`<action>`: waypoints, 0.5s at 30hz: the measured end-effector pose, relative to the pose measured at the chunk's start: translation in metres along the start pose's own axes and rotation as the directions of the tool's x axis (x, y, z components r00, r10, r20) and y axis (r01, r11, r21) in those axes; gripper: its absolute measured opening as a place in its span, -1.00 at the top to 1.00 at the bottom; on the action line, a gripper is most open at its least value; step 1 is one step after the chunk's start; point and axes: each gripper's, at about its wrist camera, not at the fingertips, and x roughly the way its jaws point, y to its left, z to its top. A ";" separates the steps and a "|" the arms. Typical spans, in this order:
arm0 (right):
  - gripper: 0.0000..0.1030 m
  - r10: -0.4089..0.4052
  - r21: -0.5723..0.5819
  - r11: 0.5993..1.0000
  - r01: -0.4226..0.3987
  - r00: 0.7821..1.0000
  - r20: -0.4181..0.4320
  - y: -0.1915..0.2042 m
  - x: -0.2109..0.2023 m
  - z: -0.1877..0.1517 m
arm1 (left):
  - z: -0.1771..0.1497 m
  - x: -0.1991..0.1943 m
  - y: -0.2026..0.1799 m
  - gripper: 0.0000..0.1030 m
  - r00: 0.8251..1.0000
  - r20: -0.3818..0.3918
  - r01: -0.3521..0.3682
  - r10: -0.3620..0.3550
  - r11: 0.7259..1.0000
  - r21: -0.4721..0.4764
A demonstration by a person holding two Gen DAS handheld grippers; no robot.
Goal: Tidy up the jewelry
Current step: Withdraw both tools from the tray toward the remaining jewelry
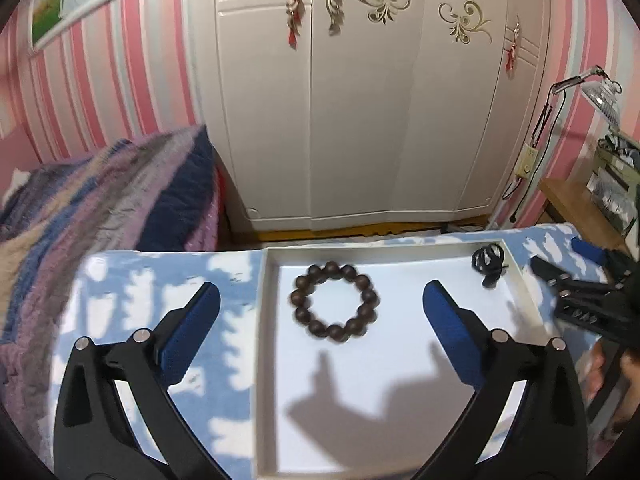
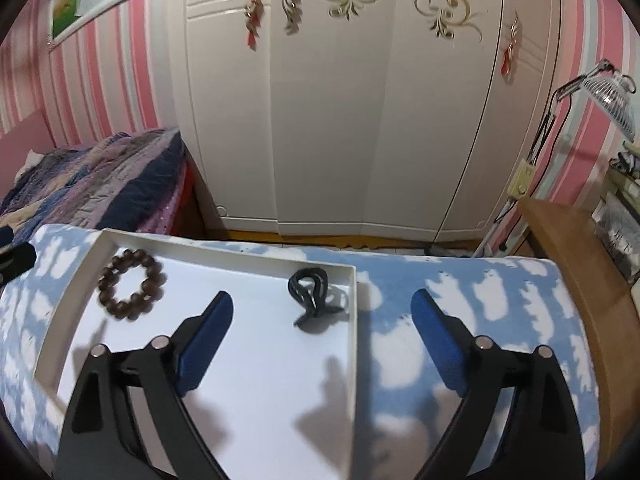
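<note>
Item one, far left: a bed under a striped purple, navy and grey quilt (image 1: 104,204), at nine o'clock from my left camera.

Item two: the surface, draped in a sky-blue cloth printed with white clouds (image 1: 160,280).

Item three: my left tongs (image 1: 321,302), blue-padded black arms spread wide with nothing between them, poised above the tray.

Item four: a shallow white rectangular tray (image 1: 267,280) lying on the surface. At its eleven o'clock corner lies a bracelet of round dark-brown wooden beads (image 1: 335,303), flat in a ring. At its one o'clock corner lies a looped black cord piece (image 2: 310,294), just beside the rim.

Item five: my right tongs (image 2: 322,308), also spread wide and empty, one arm over the tray, the other over the cloth.

Item six, behind: a white wardrobe with gold scrollwork (image 2: 332,100).
</note>
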 end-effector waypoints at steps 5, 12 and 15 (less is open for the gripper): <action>-0.92 -0.051 0.005 0.999 0.051 0.997 0.060 -0.008 -0.048 -0.019 | -0.023 -0.045 0.023 -0.94 1.000 0.019 -0.013 0.013 1.000 -0.023; -0.97 -0.077 0.017 0.997 0.075 0.991 0.107 -0.016 -0.111 -0.054 | -0.070 -0.100 0.030 -0.94 0.999 0.043 -0.019 0.020 1.000 -0.022; -0.97 -0.070 0.015 0.998 0.068 0.991 0.111 -0.018 -0.129 -0.071 | -0.090 -0.119 0.026 -0.94 0.999 0.039 0.001 -0.001 1.000 -0.001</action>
